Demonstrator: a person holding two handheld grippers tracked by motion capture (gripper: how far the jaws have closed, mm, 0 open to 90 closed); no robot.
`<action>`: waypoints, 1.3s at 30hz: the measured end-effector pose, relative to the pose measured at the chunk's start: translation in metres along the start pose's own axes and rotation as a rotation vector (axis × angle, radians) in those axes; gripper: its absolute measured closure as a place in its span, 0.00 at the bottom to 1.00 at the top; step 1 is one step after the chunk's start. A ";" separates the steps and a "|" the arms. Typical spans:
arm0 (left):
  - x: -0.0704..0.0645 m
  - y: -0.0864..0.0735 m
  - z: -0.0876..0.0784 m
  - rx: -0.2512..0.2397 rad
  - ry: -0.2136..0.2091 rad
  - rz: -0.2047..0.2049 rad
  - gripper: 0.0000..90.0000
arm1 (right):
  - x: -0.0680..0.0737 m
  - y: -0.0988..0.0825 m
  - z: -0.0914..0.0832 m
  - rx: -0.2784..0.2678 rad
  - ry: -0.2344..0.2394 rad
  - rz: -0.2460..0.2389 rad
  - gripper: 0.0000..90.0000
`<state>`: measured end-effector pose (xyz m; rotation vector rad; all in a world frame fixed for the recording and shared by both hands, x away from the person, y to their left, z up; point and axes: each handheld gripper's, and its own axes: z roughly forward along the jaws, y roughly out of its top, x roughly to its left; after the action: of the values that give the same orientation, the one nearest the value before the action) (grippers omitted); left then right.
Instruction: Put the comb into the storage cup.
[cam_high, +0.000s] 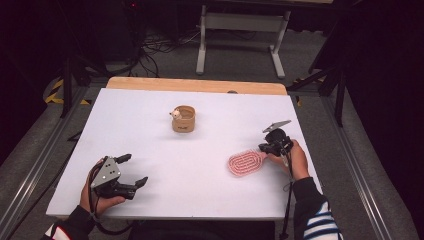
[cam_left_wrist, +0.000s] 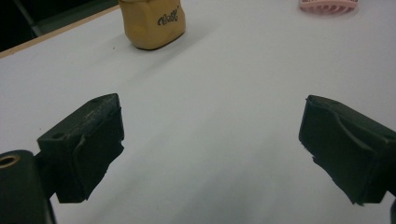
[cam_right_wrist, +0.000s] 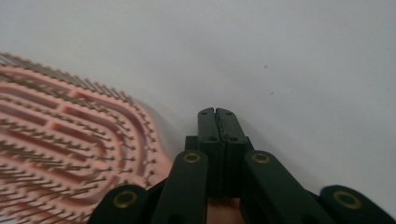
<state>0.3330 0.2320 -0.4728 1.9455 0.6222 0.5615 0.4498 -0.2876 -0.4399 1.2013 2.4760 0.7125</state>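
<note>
Hairbrush (cam_high: 245, 163), a pink one with vented slots, was lying bristles-up on the white bench (cam_high: 165, 145), right at the tip of the right hand-held gripper (cam_high: 263, 148). In the right gripper view the brush head (cam_right_wrist: 70, 149) sat just left of the jaws, which were pressed together with nothing visible between the tips. A bit of pink showed under the linkage near the bottom, so the handle seemed to run under that hand-held gripper, but honestly I couldn't tell if it was actually pinched anywhere.

Left hand-held gripper (cam_high: 134, 170) was well apart from the brush, over near the front left corner of the bench, jaws spread wide and holding nothing. Looking along it in the left gripper view, a small tan cup (cam_left_wrist: 153, 23) with dark lettering stood far ahead and a little left of its jaws, and the brush (cam_left_wrist: 328, 5) peeked in far ahead on the right. From the high view the cup (cam_high: 183, 119) had a little pale figure at its rim.
</note>
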 end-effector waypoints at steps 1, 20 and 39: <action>0.000 0.000 0.000 0.000 -0.002 -0.001 0.09 | 0.001 -0.003 -0.002 -0.006 0.011 0.007 1.00; -0.001 0.000 0.000 0.010 -0.006 0.012 0.09 | -0.014 -0.030 -0.020 -0.011 -0.133 0.019 1.00; 0.000 -0.001 -0.006 0.009 0.000 0.021 0.09 | 0.002 -0.069 -0.045 -0.002 -0.104 0.010 1.00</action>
<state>0.3290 0.2360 -0.4710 1.9619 0.6061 0.5725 0.3832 -0.3365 -0.4405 1.2188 2.3856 0.6375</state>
